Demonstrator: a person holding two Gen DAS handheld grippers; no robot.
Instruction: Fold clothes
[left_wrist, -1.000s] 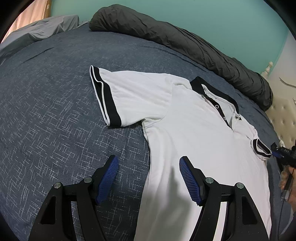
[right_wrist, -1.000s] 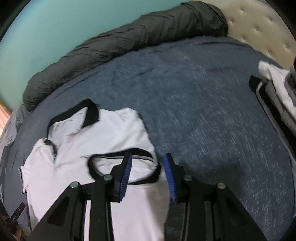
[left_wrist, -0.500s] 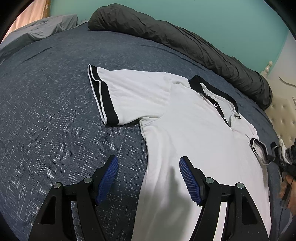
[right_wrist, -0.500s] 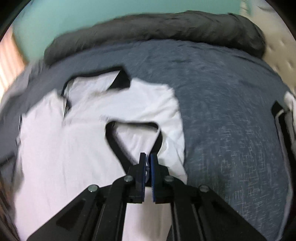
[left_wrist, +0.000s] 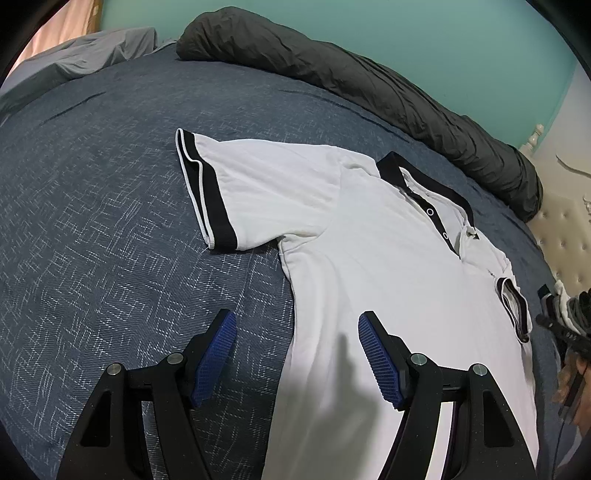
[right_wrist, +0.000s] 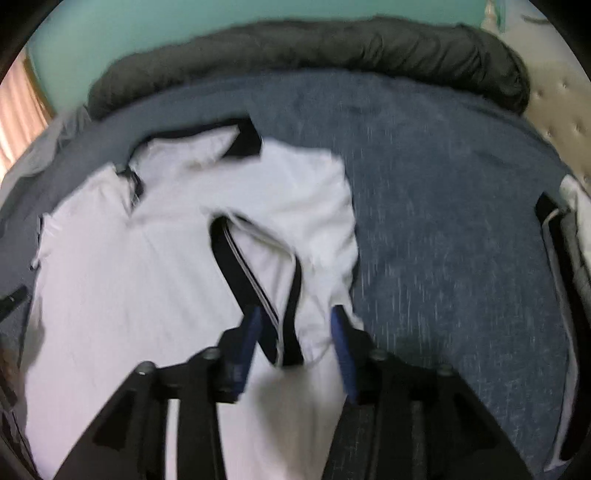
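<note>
A white polo shirt (left_wrist: 376, 266) with a black collar and black sleeve cuffs lies face up on the blue bed cover. One sleeve (left_wrist: 229, 188) is spread flat to the left. The other sleeve (right_wrist: 266, 273) is folded in over the chest, its black cuff lying between my right gripper's fingers. My left gripper (left_wrist: 295, 354) is open, hovering over the shirt's side edge, one blue pad on each side of it. My right gripper (right_wrist: 295, 321) is open above the folded sleeve's cuff, and that view is blurred.
A rolled dark grey duvet (left_wrist: 369, 77) lies along the far edge by the teal wall. A padded headboard (left_wrist: 561, 229) is at the right. Other folded clothes (right_wrist: 565, 236) sit at the right edge of the bed. A hand (left_wrist: 569, 373) shows at the far right.
My right gripper shut on the sleeve cuff, carried it inward over the chest, then opened and let it go. My left gripper stayed open and hardly moved.
</note>
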